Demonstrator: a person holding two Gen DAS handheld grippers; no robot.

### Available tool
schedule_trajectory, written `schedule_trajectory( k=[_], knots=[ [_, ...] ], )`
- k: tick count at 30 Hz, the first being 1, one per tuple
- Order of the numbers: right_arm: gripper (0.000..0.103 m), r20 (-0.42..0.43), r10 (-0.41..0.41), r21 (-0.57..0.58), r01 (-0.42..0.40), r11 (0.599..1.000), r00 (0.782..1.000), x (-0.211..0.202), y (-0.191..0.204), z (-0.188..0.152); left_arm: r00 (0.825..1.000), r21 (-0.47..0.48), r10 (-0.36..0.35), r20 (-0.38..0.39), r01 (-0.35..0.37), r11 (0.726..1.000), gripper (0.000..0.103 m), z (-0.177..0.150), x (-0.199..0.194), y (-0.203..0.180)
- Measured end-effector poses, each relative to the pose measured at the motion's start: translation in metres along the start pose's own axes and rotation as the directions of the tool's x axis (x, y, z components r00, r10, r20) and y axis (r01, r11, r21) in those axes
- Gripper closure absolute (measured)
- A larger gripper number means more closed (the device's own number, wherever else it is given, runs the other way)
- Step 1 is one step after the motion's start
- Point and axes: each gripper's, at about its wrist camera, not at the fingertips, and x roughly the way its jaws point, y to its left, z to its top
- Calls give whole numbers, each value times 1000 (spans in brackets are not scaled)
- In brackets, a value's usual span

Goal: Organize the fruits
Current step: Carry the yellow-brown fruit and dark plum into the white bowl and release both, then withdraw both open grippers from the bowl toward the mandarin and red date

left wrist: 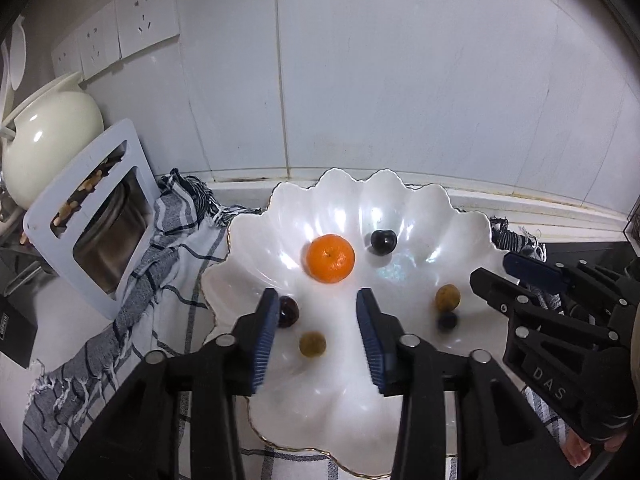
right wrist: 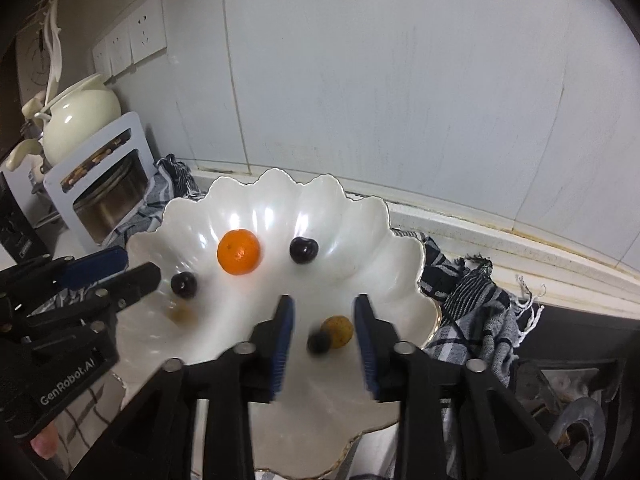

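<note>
A white shell-shaped plate (left wrist: pixel 400 208) (right wrist: pixel 360 216) lies on a striped cloth. On it are an orange (left wrist: pixel 331 258) (right wrist: pixel 239 252), two dark cherries (left wrist: pixel 383 242) (left wrist: pixel 288 311) and two small yellow-brown fruits (left wrist: pixel 313 344) (left wrist: pixel 447 298). A blurred dark fruit (left wrist: pixel 447 321) (right wrist: pixel 319 343) lies beside the right-hand brown one (right wrist: pixel 338 331). My left gripper (left wrist: pixel 318 300) hangs open over the plate's left half, framing one brown fruit without touching it. My right gripper (right wrist: pixel 324 300) is open over the right half, and its pads are clear of the two fruits seen between them.
The striped grey cloth (left wrist: pixel 160 280) spreads under the plate. At the left stand a white rack with a metal pot (left wrist: pixel 100 216) and a cream teapot (left wrist: pixel 48 140). Wall sockets (left wrist: pixel 120 36) sit above them. A tiled wall rises close behind, and a stove burner (right wrist: pixel 580 428) lies at the right.
</note>
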Motion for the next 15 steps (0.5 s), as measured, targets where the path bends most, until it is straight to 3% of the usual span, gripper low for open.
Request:
schedule_trajectory(
  k=[6, 15],
  knots=[
    [65, 16, -2, -10, 2, 1000, 1000, -10, 2, -3, 998, 6, 53, 23, -54, 999, 50, -4, -11, 2],
    [65, 65, 14, -11, -13, 1000, 998, -48, 4, -12, 990, -9, 98, 102, -98, 995, 39, -13, -57, 3]
  ],
)
